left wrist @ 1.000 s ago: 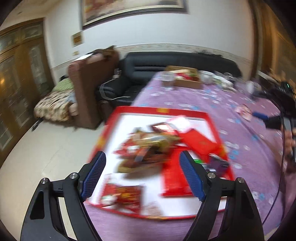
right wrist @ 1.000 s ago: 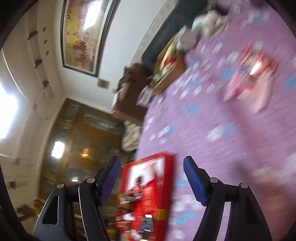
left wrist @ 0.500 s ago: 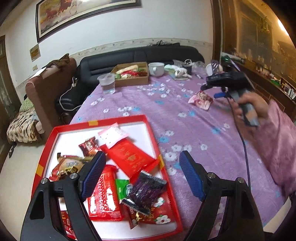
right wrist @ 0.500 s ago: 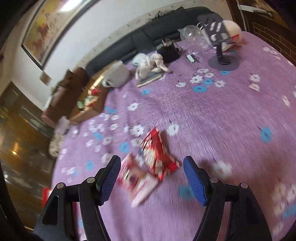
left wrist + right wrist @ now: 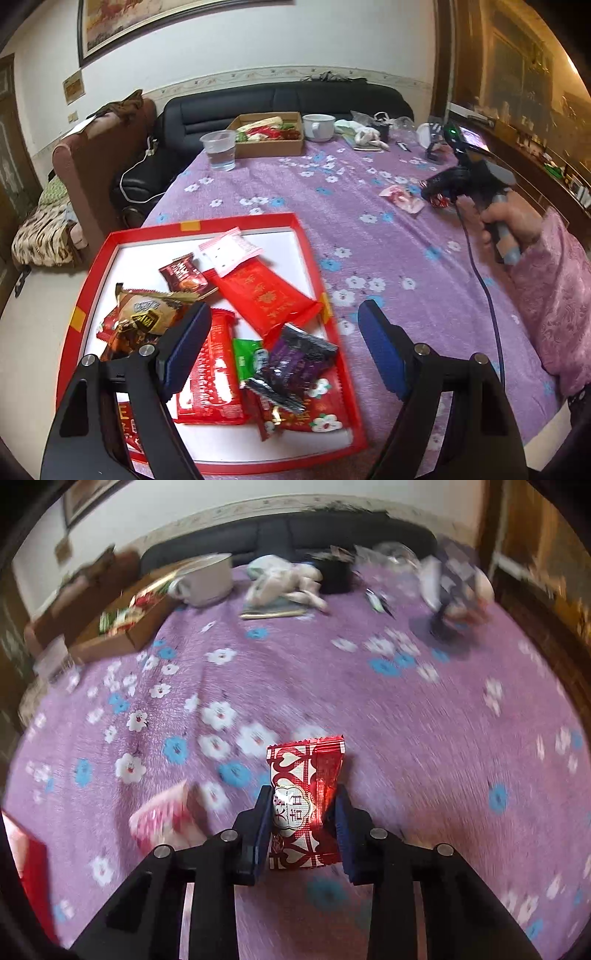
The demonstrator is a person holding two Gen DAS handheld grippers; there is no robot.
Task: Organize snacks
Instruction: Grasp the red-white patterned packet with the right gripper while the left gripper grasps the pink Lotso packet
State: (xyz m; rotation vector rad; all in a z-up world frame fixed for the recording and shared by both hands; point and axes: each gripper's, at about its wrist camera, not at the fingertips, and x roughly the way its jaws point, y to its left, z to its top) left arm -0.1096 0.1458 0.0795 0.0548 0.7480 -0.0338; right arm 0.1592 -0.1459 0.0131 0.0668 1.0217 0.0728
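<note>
Snacks: picking a stray packet off the worktop for the red tray.

Left to right: the red tray holds a heap of snacks under the left tool, which hangs open and empty; at two o'clock the right tool is closing on a red-and-white packet, a pink packet at its nine o'clock. Next: lift and carry to the tray.

We see the tray at the counter's left edge, snack packets piled in it. Behind it stand a cup, a box and a mug. A sofa lies beyond.
</note>
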